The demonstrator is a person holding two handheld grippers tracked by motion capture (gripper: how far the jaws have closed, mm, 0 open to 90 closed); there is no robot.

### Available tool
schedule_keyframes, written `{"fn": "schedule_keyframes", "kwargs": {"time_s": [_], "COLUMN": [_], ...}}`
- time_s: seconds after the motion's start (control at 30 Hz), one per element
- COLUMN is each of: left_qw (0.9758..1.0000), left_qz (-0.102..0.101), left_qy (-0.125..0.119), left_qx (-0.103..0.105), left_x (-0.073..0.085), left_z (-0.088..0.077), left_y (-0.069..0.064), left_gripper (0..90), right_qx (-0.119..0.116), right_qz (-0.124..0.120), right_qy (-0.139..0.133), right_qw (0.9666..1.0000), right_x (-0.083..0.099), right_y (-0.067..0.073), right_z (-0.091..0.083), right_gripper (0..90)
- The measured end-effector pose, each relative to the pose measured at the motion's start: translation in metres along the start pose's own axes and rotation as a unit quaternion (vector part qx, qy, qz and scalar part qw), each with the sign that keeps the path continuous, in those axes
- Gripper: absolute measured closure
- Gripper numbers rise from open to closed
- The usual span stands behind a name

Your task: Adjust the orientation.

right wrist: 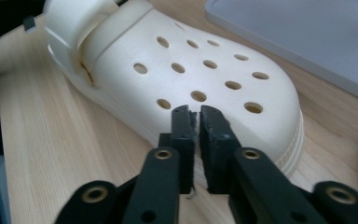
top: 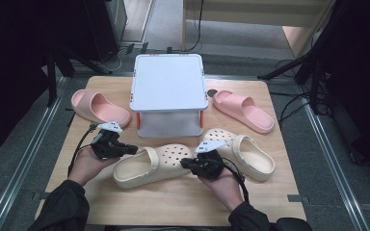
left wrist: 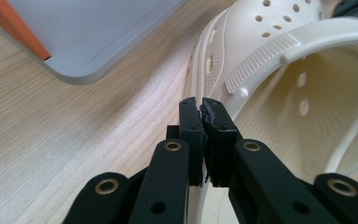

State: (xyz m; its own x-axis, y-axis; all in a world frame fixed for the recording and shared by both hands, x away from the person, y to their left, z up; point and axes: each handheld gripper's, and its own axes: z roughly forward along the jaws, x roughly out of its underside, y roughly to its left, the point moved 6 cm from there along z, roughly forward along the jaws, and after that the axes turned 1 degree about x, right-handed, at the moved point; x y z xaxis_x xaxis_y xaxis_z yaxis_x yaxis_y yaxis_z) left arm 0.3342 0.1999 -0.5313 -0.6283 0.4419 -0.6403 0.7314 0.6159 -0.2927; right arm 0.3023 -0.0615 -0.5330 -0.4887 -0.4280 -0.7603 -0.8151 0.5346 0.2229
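Wood-topped desk point(top: 173, 202) in a dim room with grey flooring carries the work. At its near centre lies a cream clog point(top: 150, 166) on its sole, toe toward the person's right, heel opening toward the left. The left gripper point(top: 136, 149) sits at the heel end; the left gripper view shows its jaws pressed together at the heel rim beside the ribbed strap point(left wrist: 265, 58), apparently pinching the rim wall, though the rim itself is mostly hidden between the pads. The right gripper point(top: 183, 163) meets the perforated toe point(right wrist: 205, 74), jaws drawn nearly together at the toe's lower edge; whether material is caught between them cannot be told. Holding both ends would keep the soft shoe level and stop it swinging when lifted.

A second cream clog point(top: 243, 154) lies just to the right. Behind stands a grey two-tier rack point(top: 168, 82) with orange posts, probably the destination. One pink slide point(top: 100, 108) lies at each side of it point(top: 243, 110), well apart from the grippers.
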Motion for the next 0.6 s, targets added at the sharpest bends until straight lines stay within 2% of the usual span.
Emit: {"fn": "schedule_keyframes", "kwargs": {"time_s": [0.03, 0.13, 0.27, 0.4, 0.43, 0.6], "left_qw": [1.0000, 0.9999, 0.9996, 0.9996, 0.9992, 0.9993], "left_qz": [-0.008, -0.004, -0.005, -0.014, -0.028, -0.024], "left_qy": [0.004, 0.014, 0.028, 0.025, 0.026, 0.030], "left_qx": [-0.003, -0.007, -0.004, -0.001, 0.007, 0.003], "left_x": [0.001, 0.002, 0.003, 0.004, 0.005, 0.007], "left_z": [0.003, 0.008, 0.017, 0.017, 0.017, 0.016], "left_y": [0.003, 0.005, 0.007, 0.006, 0.006, 0.003], "left_gripper": [86.2, 86.5, 89.2, 89.3, 89.3, 89.5], "right_qx": [-0.007, -0.006, -0.006, -0.005, -0.005, -0.007], "right_qz": [0.008, 0.004, -0.011, -0.008, -0.006, -0.003], "right_qy": [0.000, 0.005, 0.018, 0.013, 0.012, 0.011], "right_qw": [0.9999, 1.0000, 0.9998, 0.9999, 0.9999, 0.9999], "right_x": [0.000, 0.001, 0.006, 0.006, 0.006, 0.006], "right_y": [-0.001, 0.001, 0.011, 0.011, 0.010, 0.009], "right_z": [0.000, 0.000, 0.006, 0.008, 0.008, 0.008], "right_gripper": [86.3, 85.9, 85.7, 88.0, 88.3, 89.6]}}
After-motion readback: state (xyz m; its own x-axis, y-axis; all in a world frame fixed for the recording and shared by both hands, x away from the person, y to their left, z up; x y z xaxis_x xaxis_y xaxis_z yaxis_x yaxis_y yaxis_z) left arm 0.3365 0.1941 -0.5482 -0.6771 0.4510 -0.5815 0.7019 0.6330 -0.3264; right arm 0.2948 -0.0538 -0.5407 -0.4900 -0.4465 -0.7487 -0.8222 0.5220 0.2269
